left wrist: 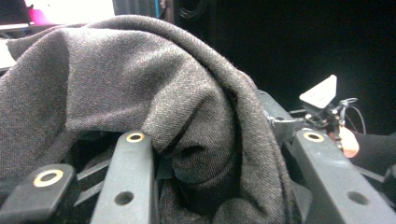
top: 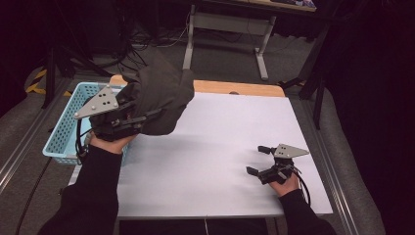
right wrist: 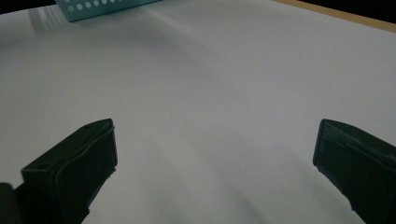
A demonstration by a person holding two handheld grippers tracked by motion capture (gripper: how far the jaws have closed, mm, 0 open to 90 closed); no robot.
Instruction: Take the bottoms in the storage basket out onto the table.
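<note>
A dark grey cloth hangs bunched in the air over the table's left side, next to a light blue basket. My left gripper is shut on the cloth, its fingertips buried in the folds. In the left gripper view the cloth fills the space between the two jaws of my left gripper. My right gripper rests low on the white table top at the right, open, with nothing between its jaws. In the right gripper view my right gripper stands open over bare table.
The basket sits at the table's left edge, partly under the cloth. A wooden strip borders the table's far side. Beyond it stands a desk frame with metal legs, and cables lie on the floor. The other gripper shows far off in the left gripper view.
</note>
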